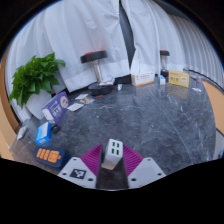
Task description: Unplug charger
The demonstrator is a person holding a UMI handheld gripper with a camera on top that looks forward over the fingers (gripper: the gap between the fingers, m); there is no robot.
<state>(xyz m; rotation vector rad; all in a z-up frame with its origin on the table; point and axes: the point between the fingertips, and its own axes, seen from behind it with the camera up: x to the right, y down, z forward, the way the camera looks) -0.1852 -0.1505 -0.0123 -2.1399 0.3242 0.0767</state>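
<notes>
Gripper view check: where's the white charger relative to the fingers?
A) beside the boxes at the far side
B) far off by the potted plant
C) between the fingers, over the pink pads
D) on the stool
C: the white charger stands between the fingers of the hand-held gripper, against the pink pads, well short of the potted plant.

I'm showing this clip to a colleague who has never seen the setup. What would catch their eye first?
Probably the white charger, standing between the open pink-padded fingers of the hand-held gripper on the dark marble-like table. Next, the leafy green plant far off to the left, with colourful boxes in front of it. Beyond, white curtains hang behind the table.
</notes>
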